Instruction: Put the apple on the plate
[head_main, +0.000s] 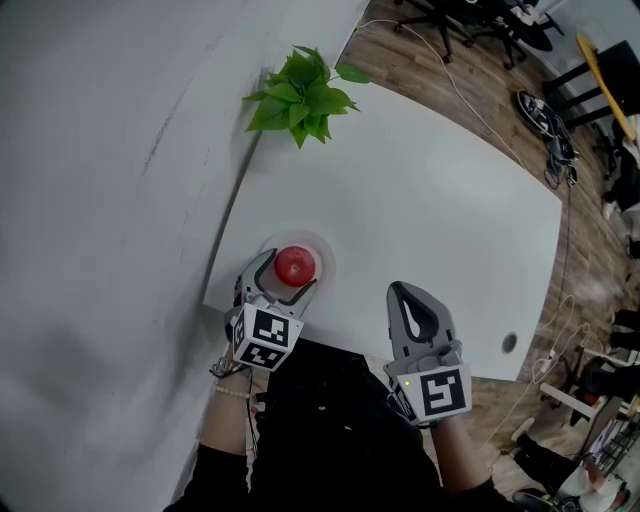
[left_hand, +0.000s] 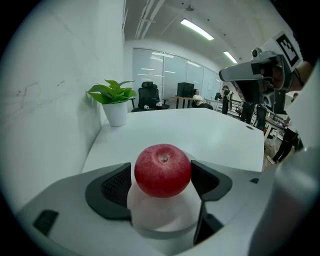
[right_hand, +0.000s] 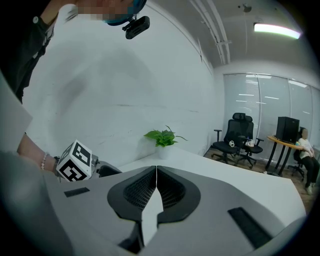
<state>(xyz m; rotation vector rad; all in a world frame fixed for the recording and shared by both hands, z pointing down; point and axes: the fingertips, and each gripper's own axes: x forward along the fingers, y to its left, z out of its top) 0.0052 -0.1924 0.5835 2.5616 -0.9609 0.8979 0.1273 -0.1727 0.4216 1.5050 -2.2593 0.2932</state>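
A red apple (head_main: 295, 265) rests on a small white plate (head_main: 322, 250) near the table's left front corner. My left gripper (head_main: 285, 277) reaches over the plate, its jaws shut on the apple from both sides. In the left gripper view the apple (left_hand: 162, 170) fills the gap between the two dark pads (left_hand: 117, 187), with the plate (left_hand: 162, 215) showing white beneath it. My right gripper (head_main: 410, 300) hovers at the table's front edge, to the right of the plate, shut and holding nothing; its pads (right_hand: 150, 192) meet in the right gripper view.
A potted green plant (head_main: 300, 95) stands at the far left corner against the white wall (head_main: 110, 200). The white table (head_main: 430, 210) has a cable hole (head_main: 509, 343) near its front right. Office chairs and cables lie beyond on the wooden floor.
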